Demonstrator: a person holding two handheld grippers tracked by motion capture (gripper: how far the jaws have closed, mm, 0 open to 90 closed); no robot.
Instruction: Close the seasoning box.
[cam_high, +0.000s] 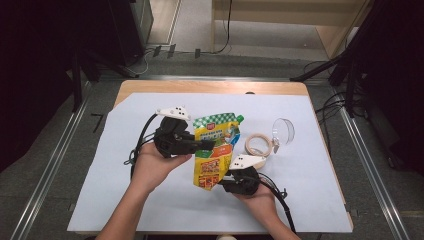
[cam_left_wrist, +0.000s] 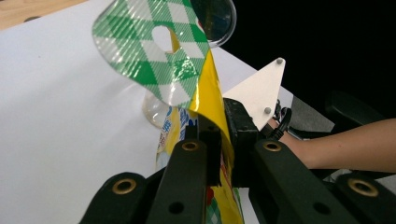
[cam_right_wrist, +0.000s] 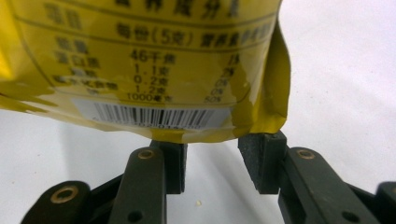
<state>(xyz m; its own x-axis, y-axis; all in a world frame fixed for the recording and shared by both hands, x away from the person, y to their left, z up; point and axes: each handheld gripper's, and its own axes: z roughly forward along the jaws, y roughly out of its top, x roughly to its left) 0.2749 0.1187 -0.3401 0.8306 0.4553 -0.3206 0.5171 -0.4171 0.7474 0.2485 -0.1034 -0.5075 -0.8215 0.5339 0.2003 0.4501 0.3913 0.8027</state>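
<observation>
The pouch (cam_high: 216, 150), a yellow and green spouted bag of printed foil, is held off the white sheet near the middle of the table (cam_high: 210, 86). It is judged to be light and limp: the film creases and bows wherever it is unsupported, and the glossy surface is likely to slip under a loose pinch. The green chequered top flap (cam_left_wrist: 154, 51), with its punched hanging hole, curls over under its own weight in the left gripper view, so little stiffness can be counted on there. The sealed side seams and the bottom seam are judged the best places for a hold, since they are flat and doubled; the belly would simply buckle.

The left tool (cam_high: 205, 145) is pressed together on the pouch at its side edge, about halfway up, and the film is seen squeezed between the two pads (cam_left_wrist: 212, 149). The right tool (cam_high: 226, 181) is placed at the lower corner of the pouch. In the right gripper view its jaws are seen parted, with the bottom seam and barcode (cam_right_wrist: 154, 116) lying just above and between the pads (cam_right_wrist: 261, 161); no firm pinch can be made out there, and the corner appears to rest at the pad tips rather than being clamped.

Farther right on the sheet a roll of tape (cam_high: 259, 144) is laid flat, and just beyond it a clear plastic dome (cam_high: 283, 131) is set, both well apart from the pouch.
</observation>
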